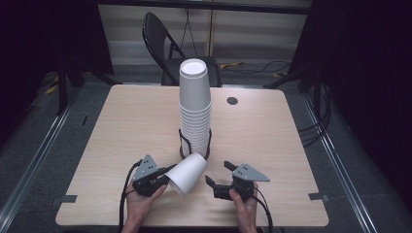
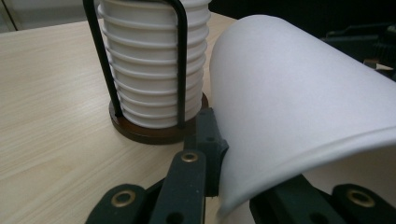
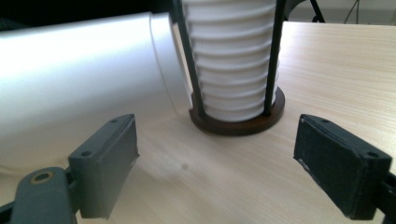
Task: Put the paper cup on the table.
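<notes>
Held cup: a single white paper cup (image 1: 187, 174) lies tilted on its side in the air at the near edge of the table, its closed base pointing toward the stack and its open mouth toward the left gripper.
Left gripper: the left gripper (image 1: 163, 180) has its jaws clamped on the cup's wall at the mouth, one jaw outside and one inside (the left gripper view shows the rim (image 2: 299, 170) pinched and slightly flattened).
Right gripper: the right gripper (image 1: 219, 174) hangs just beside the cup on its far side from the other tool, jaws spread wide with nothing between them, aimed at the cup and the holder's foot.
Stack: a tall stack of white paper cups (image 1: 195, 104) stands mouth down in a holder (image 1: 183, 145) of black wire uprights on a round dark wooden base, mid-table, just behind the held cup.
Table: a light wood table (image 1: 121, 121) with a dark cable port (image 1: 232, 101) toward its far right; a black folding chair (image 1: 160, 39) stands beyond it.
Step in hand: probably a hand-over or re-grip of one cup beside the stack.
Next move: the free tool likely has to come in around the cup's body and close gently (thin paper dents easily) before the pinch at the rim lets go.
</notes>
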